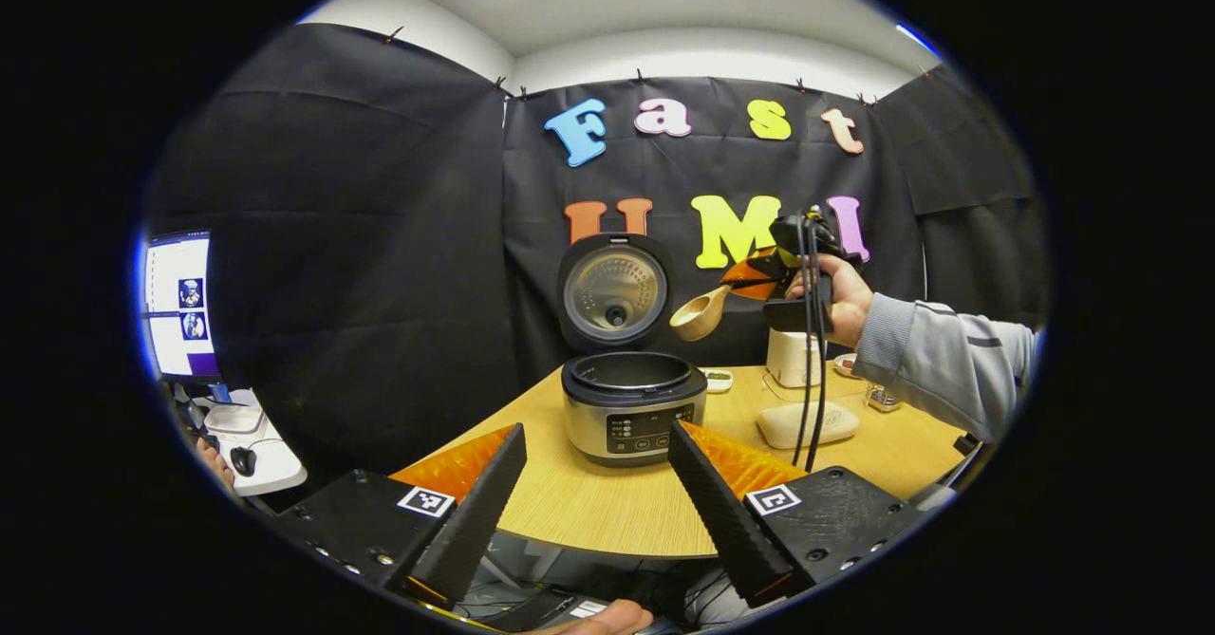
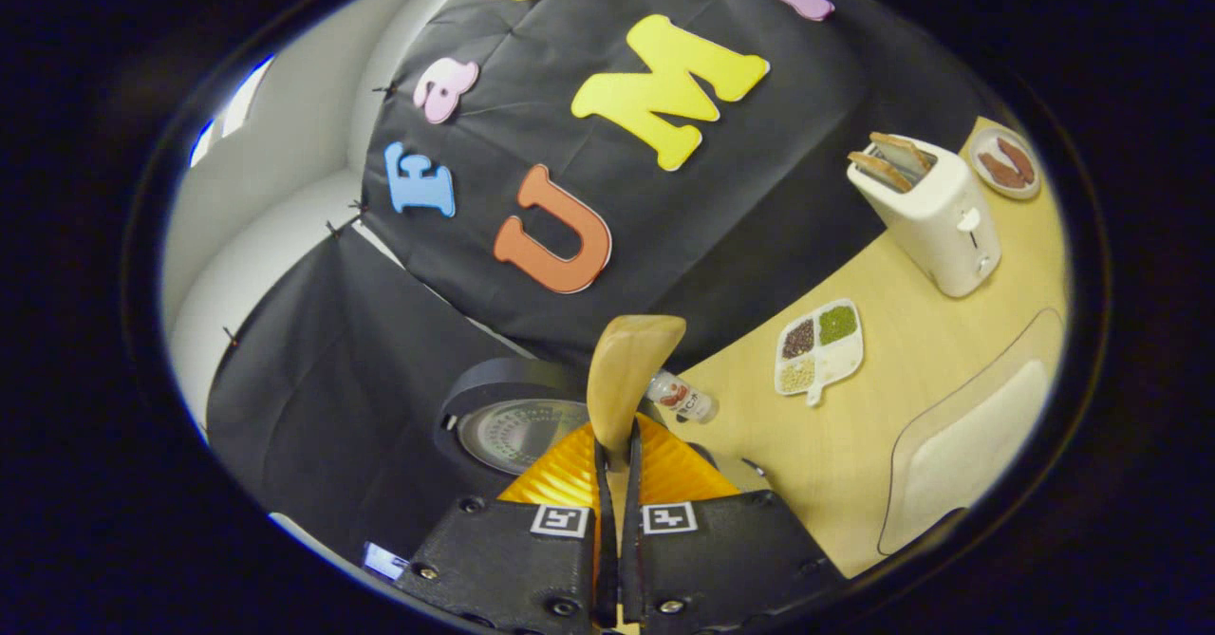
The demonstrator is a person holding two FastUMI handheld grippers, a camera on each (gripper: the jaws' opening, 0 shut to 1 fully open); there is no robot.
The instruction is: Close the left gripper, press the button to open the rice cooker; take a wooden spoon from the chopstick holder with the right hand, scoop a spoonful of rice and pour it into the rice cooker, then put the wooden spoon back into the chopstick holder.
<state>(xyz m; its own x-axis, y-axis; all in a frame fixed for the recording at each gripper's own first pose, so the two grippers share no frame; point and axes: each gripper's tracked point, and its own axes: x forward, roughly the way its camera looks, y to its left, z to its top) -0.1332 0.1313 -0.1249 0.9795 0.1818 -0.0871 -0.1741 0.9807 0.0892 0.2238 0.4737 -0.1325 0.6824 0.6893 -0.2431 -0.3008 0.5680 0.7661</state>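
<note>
right gripper (image 2: 617, 455) clamps the wooden spoon (image 2: 626, 369) at frame centre; left gripper (image 1: 598, 483) spread wide before the open rice cooker (image 1: 631, 407); no legible labels.

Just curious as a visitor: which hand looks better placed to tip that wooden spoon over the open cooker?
The right. Its gripper already grips the wooden spoon, held above and beside the open rice cooker. The left gripper is open, empty and low at the table edge.

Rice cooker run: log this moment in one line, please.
rice cooker: lid open | right gripper: shut on wooden spoon, above and right of cooker | left gripper: open, idle
</note>
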